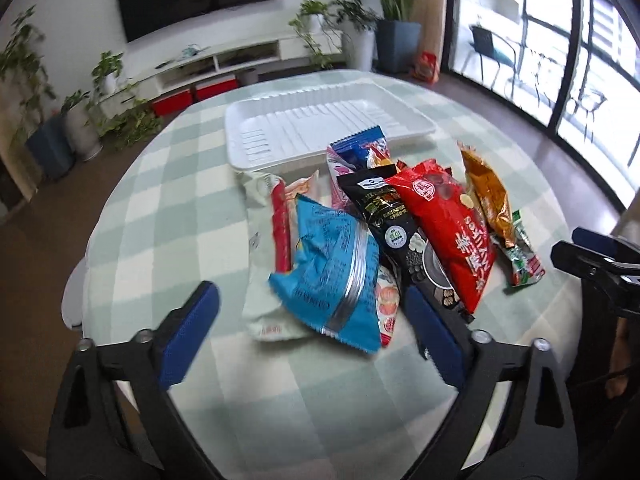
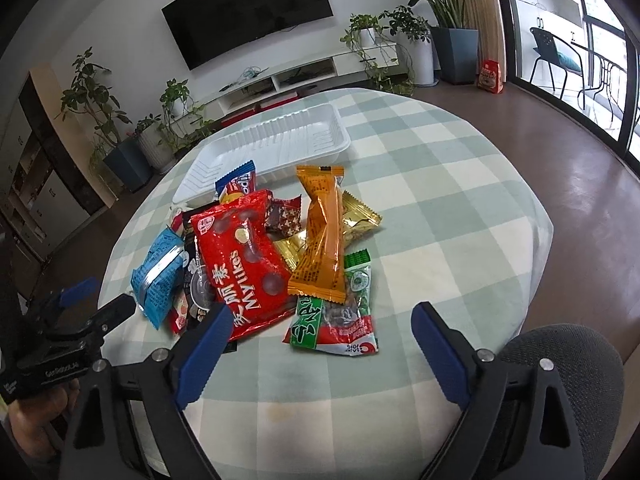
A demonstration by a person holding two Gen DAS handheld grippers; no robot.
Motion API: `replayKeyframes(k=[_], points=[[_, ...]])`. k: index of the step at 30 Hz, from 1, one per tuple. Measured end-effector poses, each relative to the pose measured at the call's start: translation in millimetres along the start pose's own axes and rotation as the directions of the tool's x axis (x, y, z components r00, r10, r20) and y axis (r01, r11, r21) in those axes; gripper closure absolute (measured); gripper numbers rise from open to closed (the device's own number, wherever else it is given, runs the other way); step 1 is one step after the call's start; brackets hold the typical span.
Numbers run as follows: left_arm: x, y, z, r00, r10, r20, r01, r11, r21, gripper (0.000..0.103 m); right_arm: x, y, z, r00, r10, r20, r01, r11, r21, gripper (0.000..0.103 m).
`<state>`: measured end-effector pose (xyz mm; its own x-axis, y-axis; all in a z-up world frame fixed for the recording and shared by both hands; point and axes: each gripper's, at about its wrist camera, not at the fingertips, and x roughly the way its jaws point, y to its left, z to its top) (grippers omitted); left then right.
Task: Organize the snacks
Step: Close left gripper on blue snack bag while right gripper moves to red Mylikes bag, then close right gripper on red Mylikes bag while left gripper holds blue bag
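A pile of snack packets lies mid-table in front of an empty white tray (image 1: pixel 280 136) (image 2: pixel 224 160). My left gripper (image 1: pixel 312 312) is open and empty, its jaws either side of the light blue packet (image 1: pixel 328 264) (image 2: pixel 158 276), just above the table. My right gripper (image 2: pixel 320 324) is open and empty, hovering near the green-and-red packet (image 2: pixel 340 316) (image 1: pixel 524 256). The pile also holds a red Mylikes bag (image 2: pixel 244 256) (image 1: pixel 444 220), an orange packet (image 2: pixel 324 236) (image 1: pixel 488 192), a black packet (image 1: pixel 392 216), a gold packet (image 2: pixel 358 216) and a blue packet (image 2: pixel 238 184) (image 1: pixel 360 148).
The round table has a green-and-white checked cloth (image 1: pixel 168 184) (image 2: pixel 440 200). A grey chair back (image 2: pixel 568 356) sits at the near right edge. Potted plants, a TV unit and glass doors stand beyond the table.
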<state>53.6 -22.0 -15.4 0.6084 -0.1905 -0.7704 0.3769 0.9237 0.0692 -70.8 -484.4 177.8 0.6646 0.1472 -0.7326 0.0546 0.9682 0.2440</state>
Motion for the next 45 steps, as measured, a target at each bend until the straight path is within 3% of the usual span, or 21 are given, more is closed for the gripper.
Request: replayKeyframes(k=[10, 13, 19, 21, 23, 32, 34, 39, 45], points=[[37, -10, 22, 0.993, -0.012, -0.113, 0.028, 0.989, 0.143, 0.021, 12, -11, 1, 0.997, 0.001, -0.076, 0.001, 1.0, 0.029, 0.01], [46, -15, 22, 0.991, 0.009, -0.131, 0.014, 0.984, 0.179, 0.04, 15, -12, 1, 0.998, 0.006, -0.055, -0.005, 1.0, 0.022, 0.01], [52, -12, 24, 0.991, -0.02, -0.136, 0.043, 0.985, 0.169, 0.049, 16, -13, 1, 0.999, 0.006, -0.054, -0.005, 1.0, 0.023, 0.01], [50, -11, 24, 0.991, -0.039, -0.131, 0.059, 0.986, 0.156, 0.058, 16, -13, 1, 0.998, 0.01, -0.059, -0.009, 1.0, 0.027, 0.011], [49, -9, 24, 0.991, -0.051, -0.127, 0.069, 0.987, 0.143, 0.06, 16, -11, 0, 0.998, 0.01, -0.065, -0.009, 1.0, 0.019, 0.011], [32, 8, 16, 0.989, -0.127, -0.071, 0.13, 0.991, 0.04, 0.065, 14, 5, 3, 0.997, 0.036, -0.065, -0.04, 0.998, -0.057, 0.016], [23, 14, 12, 0.987, -0.152, -0.045, 0.152, 0.988, 0.0, 0.066, 14, 13, 6, 0.996, 0.058, -0.061, -0.064, 0.994, -0.094, 0.021], [-2, 31, 0, 0.97, -0.24, 0.043, 0.244, 0.964, -0.11, 0.066, 28, 29, 18, 0.99, 0.103, -0.098, -0.117, 0.981, -0.152, 0.034], [-17, 32, -17, 0.943, -0.319, 0.099, 0.332, 0.927, -0.173, 0.066, 45, 53, 28, 0.975, 0.165, -0.15, -0.192, 0.963, -0.189, 0.037]])
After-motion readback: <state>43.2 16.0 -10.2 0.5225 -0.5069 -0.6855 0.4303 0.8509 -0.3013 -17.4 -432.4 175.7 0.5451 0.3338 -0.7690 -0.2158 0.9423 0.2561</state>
